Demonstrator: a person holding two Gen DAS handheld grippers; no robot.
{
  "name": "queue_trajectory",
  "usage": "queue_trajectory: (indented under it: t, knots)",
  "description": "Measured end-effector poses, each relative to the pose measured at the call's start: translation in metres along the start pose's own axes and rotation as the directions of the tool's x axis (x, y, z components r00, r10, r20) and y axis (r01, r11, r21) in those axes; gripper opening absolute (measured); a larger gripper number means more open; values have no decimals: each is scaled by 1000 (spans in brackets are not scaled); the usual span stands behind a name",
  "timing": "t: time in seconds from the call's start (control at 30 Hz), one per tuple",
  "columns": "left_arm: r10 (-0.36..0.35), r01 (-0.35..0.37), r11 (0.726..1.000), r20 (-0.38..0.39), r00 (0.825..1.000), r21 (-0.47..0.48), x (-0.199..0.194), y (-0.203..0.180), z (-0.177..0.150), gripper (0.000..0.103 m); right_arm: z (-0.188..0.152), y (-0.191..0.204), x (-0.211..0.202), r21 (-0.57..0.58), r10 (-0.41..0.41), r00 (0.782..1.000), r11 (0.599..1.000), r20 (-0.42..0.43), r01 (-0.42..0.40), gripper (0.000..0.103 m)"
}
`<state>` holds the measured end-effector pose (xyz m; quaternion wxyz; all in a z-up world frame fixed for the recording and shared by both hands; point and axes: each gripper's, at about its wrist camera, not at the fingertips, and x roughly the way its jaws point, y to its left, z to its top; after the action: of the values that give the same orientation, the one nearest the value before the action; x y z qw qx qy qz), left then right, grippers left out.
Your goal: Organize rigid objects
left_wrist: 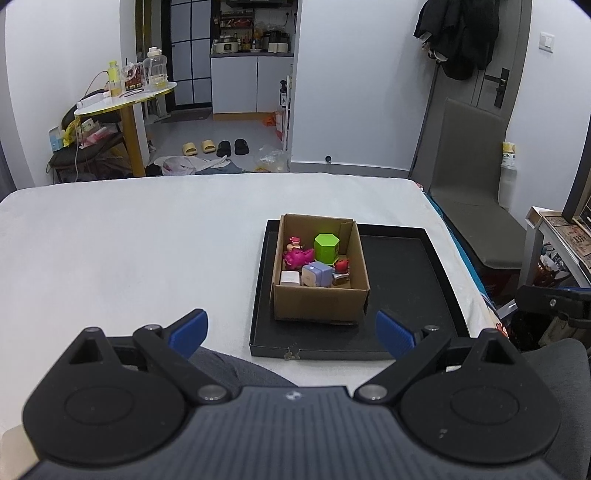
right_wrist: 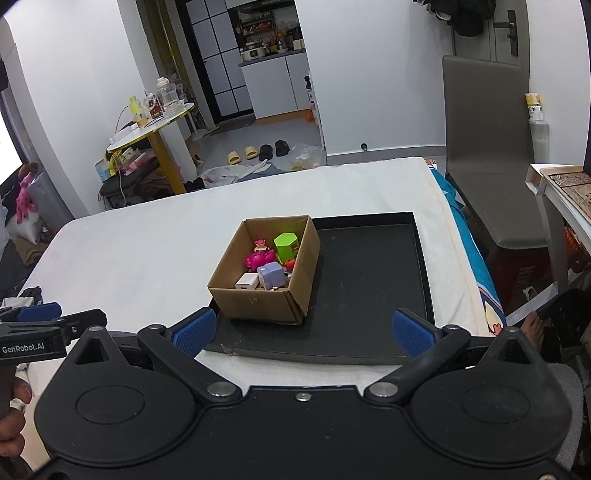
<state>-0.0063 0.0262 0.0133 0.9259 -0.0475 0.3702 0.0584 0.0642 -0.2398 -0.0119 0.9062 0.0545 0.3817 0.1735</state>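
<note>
Background — grey chair (left_wrist: 476, 184) beside the bed; dark coats (left_wrist: 458, 33) hang on the door. Round yellow-edged table (left_wrist: 125, 98) carries bottles. Slippers (left_wrist: 214, 147) on floor — two yellow, two black.

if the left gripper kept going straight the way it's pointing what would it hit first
Most likely the cardboard box, near its front wall. The left gripper is open and empty, and the box sits between its fingers in the left wrist view, on the black tray. Depth is unclear; a lower path would meet the tray's near rim first.
</note>
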Motion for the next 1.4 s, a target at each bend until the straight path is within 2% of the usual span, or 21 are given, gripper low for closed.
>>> queue_trajectory:
  t: [1.23,1.4]
  knots:
    - [-14,14,1000,-12,1000,4,1,-3,-2,97,-3,4,-2,4,16,1000,1000,-12,-16,103]
    - [-39,39,999,-22,999,-8,0,0,-1,97,-3,3,-2,8,14,1000,1000,-11,-14,103]
